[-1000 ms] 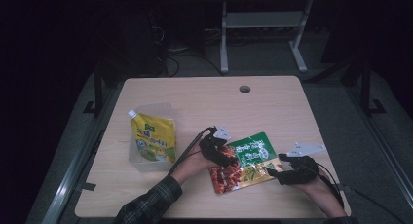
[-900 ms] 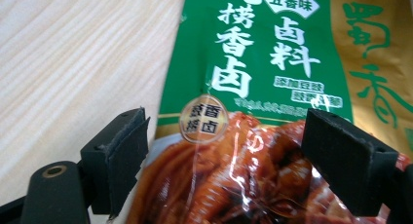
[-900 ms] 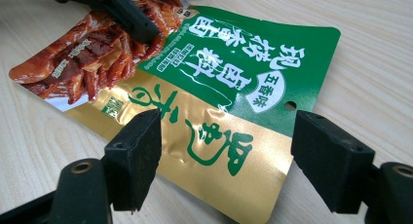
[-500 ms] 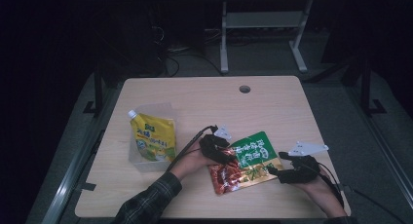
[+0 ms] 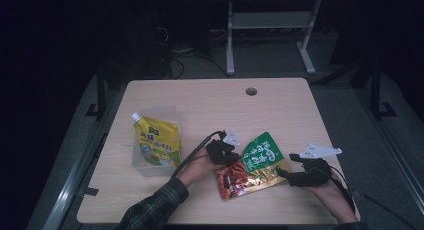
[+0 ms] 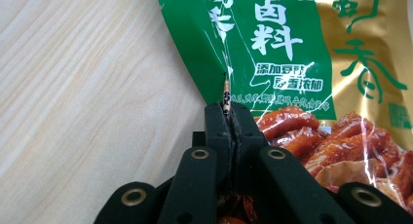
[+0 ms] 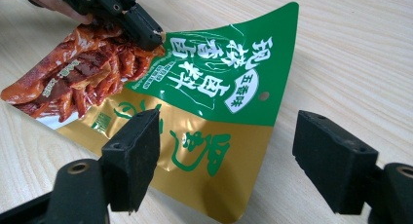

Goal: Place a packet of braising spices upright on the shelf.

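We see the left gripper pressed tight on the edge of a green, gold and red snack pouch; in the left gripper view its two black jaws meet with a thin fold of the pouch pinched between them, the green panel rising ahead of the tips and the red food picture lying to their right. The pouch lies on the wooden table, its top corner lifted a little off the wood.

We find the right gripper just off the pouch's gold edge, on the side away from the left gripper. In the right gripper view its jaws stand wide apart and hold nothing; the gold lower part of the pouch lies ahead of and partly between them, and the left gripper shows beyond, clamped on the far edge.

Well to the left gripper's outer side, a yellow spouted pouch lies on the table.
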The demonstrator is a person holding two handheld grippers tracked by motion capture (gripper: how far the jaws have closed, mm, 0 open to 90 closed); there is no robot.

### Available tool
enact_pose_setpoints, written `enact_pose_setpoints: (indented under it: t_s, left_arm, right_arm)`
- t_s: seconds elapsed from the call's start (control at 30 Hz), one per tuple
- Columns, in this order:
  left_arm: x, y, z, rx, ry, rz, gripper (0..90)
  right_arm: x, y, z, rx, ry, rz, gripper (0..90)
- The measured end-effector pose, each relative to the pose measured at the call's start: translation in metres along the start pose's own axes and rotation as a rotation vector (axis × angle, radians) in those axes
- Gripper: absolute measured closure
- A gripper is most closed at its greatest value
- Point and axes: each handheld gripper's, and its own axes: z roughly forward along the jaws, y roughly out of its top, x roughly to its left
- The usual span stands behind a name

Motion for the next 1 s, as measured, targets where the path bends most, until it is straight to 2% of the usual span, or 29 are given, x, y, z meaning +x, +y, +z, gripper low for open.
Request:
enact_pose_setpoints:
  t_s: [0.17, 0.27, 0.3, 0.33, 0.5, 0.63, 0.67, 0.7, 0.77, 0.83, 1.0]
  left_arm:
    - [0.002, -0.004, -0.004, -0.038, -0.010, -0.044, 89.8]
    - [0.006, -0.007, -0.013, -0.074, 0.001, -0.083, 90.0]
    - [0.007, -0.007, -0.016, -0.101, 0.006, -0.105, 90.0]
    - [0.007, -0.007, -0.016, -0.101, 0.006, -0.105, 90.0]
    - [0.008, -0.002, -0.038, -0.188, 0.036, -0.153, 90.0]
    - [0.006, 0.000, -0.049, -0.219, 0.054, -0.159, 90.0]
    - [0.004, 0.001, -0.055, -0.241, 0.062, -0.165, 90.0]
    - [0.004, 0.001, -0.055, -0.241, 0.062, -0.165, 90.0]
    - [0.000, 0.004, -0.064, -0.277, 0.066, -0.169, 90.0]
    - [-0.001, 0.004, -0.066, -0.281, 0.062, -0.167, 90.0]
    - [-0.009, 0.008, -0.079, -0.340, 0.048, -0.175, 90.0]
  right_arm:
    - [-0.002, 0.000, -0.001, -0.006, -0.011, 0.008, 22.1]
    - [-0.003, 0.000, -0.002, -0.012, -0.014, 0.026, 20.7]
    - [-0.003, 0.000, -0.003, -0.013, -0.015, 0.027, 20.5]
    - [-0.003, 0.000, -0.003, -0.013, -0.015, 0.027, 20.5]
    - [-0.001, 0.001, -0.001, -0.021, 0.004, 0.041, 19.1]
    - [-0.001, 0.002, -0.001, -0.029, 0.017, 0.045, 18.3]
    - [-0.001, 0.002, 0.000, -0.037, 0.046, 0.062, 17.9]
    - [-0.001, 0.002, 0.000, -0.037, 0.046, 0.062, 17.9]
    - [0.001, 0.004, 0.003, -0.042, 0.072, 0.062, 17.4]
    - [0.003, 0.005, 0.004, -0.045, 0.078, 0.055, 17.5]
    - [0.008, 0.016, 0.017, -0.076, 0.127, 0.062, 19.5]
